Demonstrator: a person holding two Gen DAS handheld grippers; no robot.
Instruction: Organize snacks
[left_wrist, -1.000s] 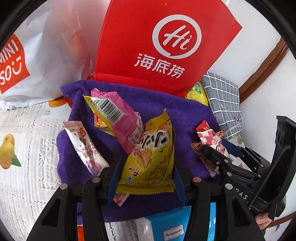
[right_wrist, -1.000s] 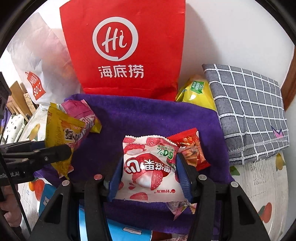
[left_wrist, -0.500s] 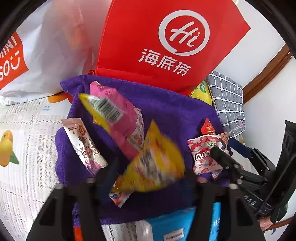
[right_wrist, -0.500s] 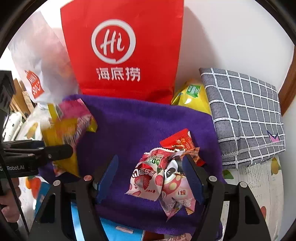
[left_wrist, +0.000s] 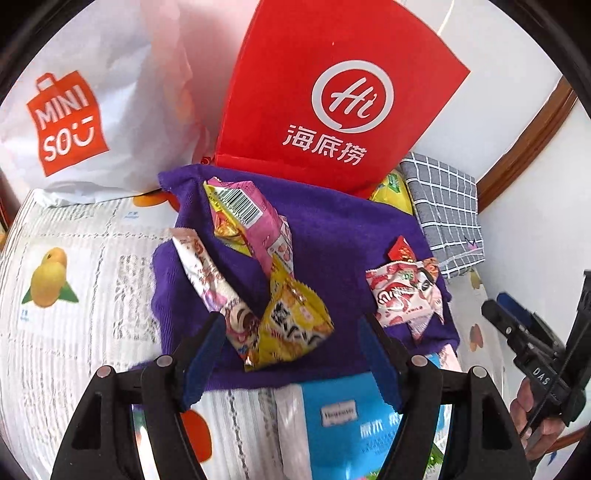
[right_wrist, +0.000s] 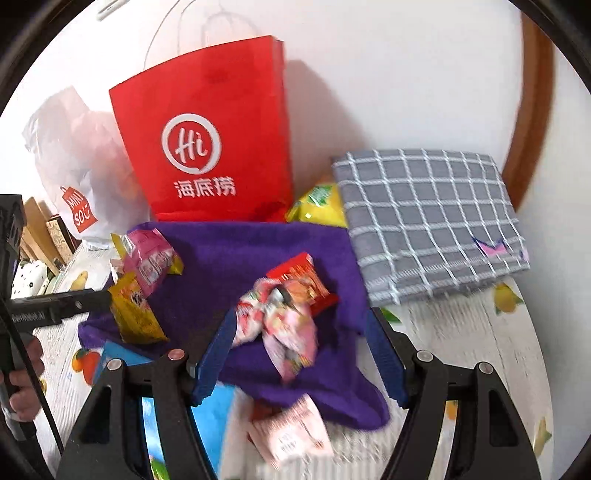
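Two hand-held grippers hang over a purple towel (left_wrist: 332, 236) strewn with snack packets. The left gripper (left_wrist: 291, 354) has just been opening; its jaws stand released, with a yellow cracker packet (left_wrist: 291, 325) lying loose on the towel between them. The right gripper (right_wrist: 299, 354), jaws likewise just parted and gripping nothing, is above a strawberry-print white packet (right_wrist: 273, 317) marked "50%", beside one red sachet (right_wrist: 299, 277). On the towel's left lie one pink barcoded packet (left_wrist: 255, 221) and one long white wafer bar (left_wrist: 207, 273). Behind stand one red paper bag (left_wrist: 332, 92) reading "Hi 海底捞", one white "MINISO" bag (left_wrist: 74, 118), and one grey checked cloth (right_wrist: 424, 218).
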